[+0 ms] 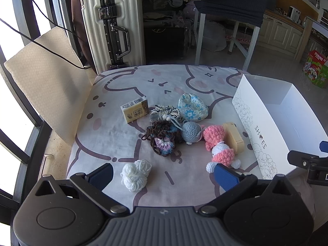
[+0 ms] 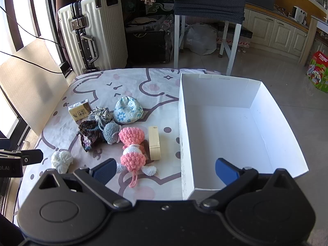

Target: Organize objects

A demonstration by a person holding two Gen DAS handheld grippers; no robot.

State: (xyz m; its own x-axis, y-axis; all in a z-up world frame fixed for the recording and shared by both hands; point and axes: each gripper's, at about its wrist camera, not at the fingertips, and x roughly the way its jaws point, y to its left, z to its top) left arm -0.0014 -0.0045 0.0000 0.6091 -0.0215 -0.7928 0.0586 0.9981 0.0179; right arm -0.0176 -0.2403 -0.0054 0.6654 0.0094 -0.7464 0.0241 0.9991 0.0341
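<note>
Item: our left gripper (image 1: 164,173) and right gripper (image 2: 165,169), both agape, empty. Crochet doll (image 2: 132,150) lay beside the empty shoe box (image 2: 285,127). Risk we judged: its dangling cord snagging neighbouring yarn.

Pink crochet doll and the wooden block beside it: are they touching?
Cannot tell. In the right wrist view the pink crochet doll seems just clear of the wooden block; in the left wrist view they overlap, hiding any gap.

Each claw, left claw (image 1: 164,174) and right claw (image 2: 165,171), has blue pads on black arms, silver pivot screws, round side caps and a ribbed grey-black body.
</note>
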